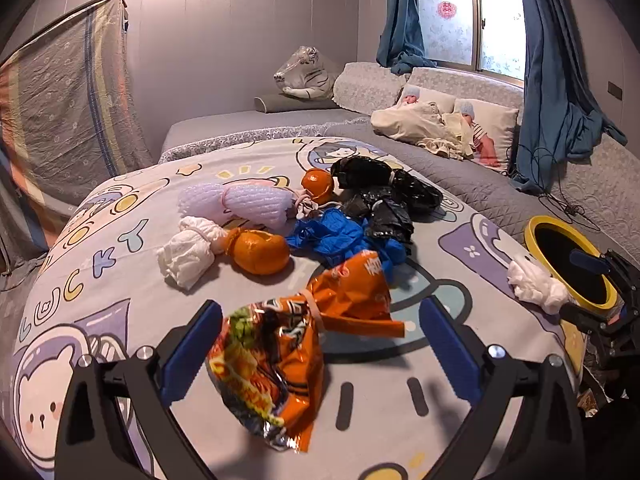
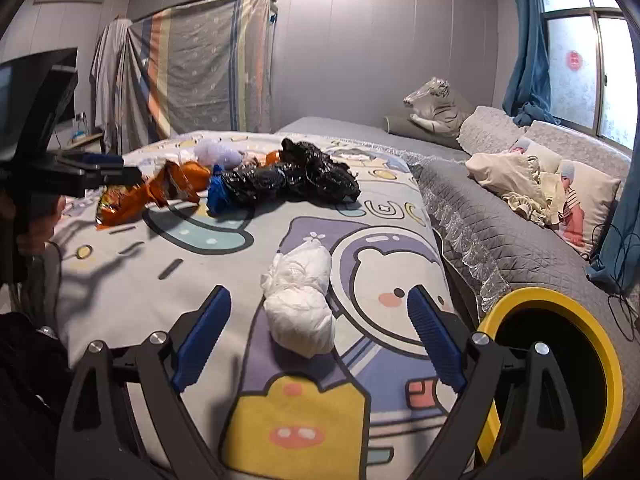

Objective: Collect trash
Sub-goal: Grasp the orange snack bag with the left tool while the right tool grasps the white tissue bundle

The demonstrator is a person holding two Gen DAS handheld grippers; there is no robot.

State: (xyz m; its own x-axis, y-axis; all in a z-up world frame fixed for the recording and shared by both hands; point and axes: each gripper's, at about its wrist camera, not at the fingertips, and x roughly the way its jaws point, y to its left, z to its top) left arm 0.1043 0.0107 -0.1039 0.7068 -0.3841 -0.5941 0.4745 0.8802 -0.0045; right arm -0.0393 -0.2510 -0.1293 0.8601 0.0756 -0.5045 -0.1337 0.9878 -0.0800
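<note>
The left gripper (image 1: 320, 344) hangs over the bed, its blue pads wide apart on either side of a crumpled orange snack wrapper (image 1: 280, 360); the pads do not touch it. The wrapper lies on the cartoon-printed bedspread (image 1: 100, 280). Beyond it sit more scraps: an orange peel (image 1: 260, 252) touching a wad of white tissue (image 1: 188, 256), a blue plastic bag (image 1: 336, 236), a knotted black plastic bag (image 1: 384, 192), a pale foam fruit net (image 1: 248, 204) and a second orange peel (image 1: 318, 185) further back.

The right gripper (image 2: 320, 332) also stands open, its pads apart and clear of a tied white tissue bundle (image 2: 300, 300) that rests between them on the bedspread. Just to the right of it, at the bed's edge, is a yellow-rimmed bin (image 2: 600, 344) with a dark inside, its mouth tilted towards the camera. In the left wrist view the same bundle lies just beside the bin's rim.
</note>
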